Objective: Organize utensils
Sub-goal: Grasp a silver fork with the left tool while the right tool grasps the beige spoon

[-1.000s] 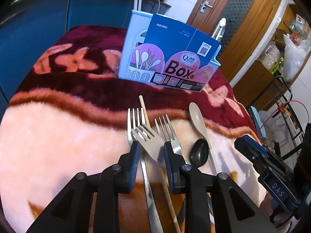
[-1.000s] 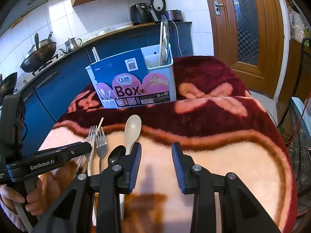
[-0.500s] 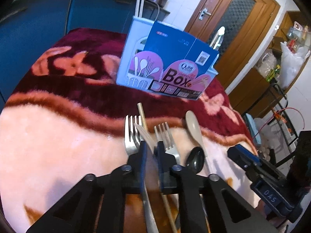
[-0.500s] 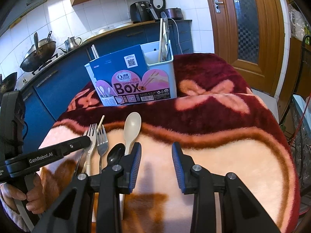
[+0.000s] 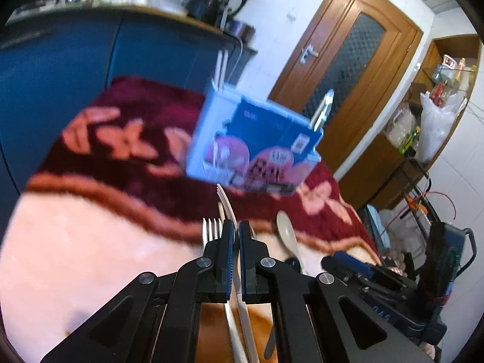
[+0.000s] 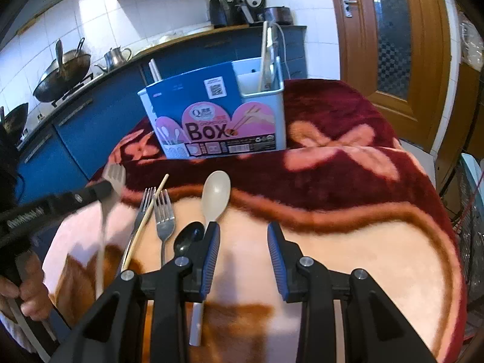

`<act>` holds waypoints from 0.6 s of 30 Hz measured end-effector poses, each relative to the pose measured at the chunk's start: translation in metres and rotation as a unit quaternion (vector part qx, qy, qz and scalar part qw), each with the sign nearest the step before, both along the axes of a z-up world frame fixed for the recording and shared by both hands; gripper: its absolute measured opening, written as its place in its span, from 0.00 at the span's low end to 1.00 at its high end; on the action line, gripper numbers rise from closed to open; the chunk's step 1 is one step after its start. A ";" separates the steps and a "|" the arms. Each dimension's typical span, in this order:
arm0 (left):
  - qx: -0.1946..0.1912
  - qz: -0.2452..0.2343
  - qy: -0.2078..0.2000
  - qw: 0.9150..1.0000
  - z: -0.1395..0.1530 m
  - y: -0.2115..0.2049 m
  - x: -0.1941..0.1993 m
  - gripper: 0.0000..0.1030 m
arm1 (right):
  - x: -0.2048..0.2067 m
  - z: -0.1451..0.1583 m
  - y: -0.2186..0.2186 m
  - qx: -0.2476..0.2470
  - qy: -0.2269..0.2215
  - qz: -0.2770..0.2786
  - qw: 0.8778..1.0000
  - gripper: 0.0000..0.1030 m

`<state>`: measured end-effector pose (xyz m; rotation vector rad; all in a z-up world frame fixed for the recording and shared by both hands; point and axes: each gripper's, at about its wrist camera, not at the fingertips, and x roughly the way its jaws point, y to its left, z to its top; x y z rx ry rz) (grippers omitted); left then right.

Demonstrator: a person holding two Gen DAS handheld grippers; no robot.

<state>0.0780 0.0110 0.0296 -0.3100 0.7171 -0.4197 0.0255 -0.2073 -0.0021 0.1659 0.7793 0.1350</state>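
Observation:
My left gripper (image 5: 236,227) is shut on a silver fork (image 5: 225,200) and holds it above the blanket, tines forward. The right wrist view shows that fork (image 6: 115,177) raised at the left, its handle hanging down. On the blanket lie two more forks (image 6: 165,214), a wooden chopstick (image 6: 148,211), a black spoon (image 6: 190,237) and a beige spoon (image 6: 215,195). The utensil box (image 6: 217,121) stands behind them with chopsticks and a utensil in it. My right gripper (image 6: 242,236) stands open beside the beige spoon, nothing between its fingers.
A pink and maroon blanket (image 6: 348,242) covers the table. Blue cabinets (image 6: 75,127) with a wok and kettle run behind at the left. A wooden door (image 6: 390,30) is at the right. A hand (image 6: 24,290) grips the left tool's handle.
My left gripper closed on the top fork and lifted it off the blanket, tilting upward toward the box. The right gripper has stayed where it was.

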 end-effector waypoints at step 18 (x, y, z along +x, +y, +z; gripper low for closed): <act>0.035 0.054 -0.101 0.993 0.025 0.030 -0.003 0.03 | 0.058 -0.006 0.038 -0.047 0.070 0.040 0.996 0.42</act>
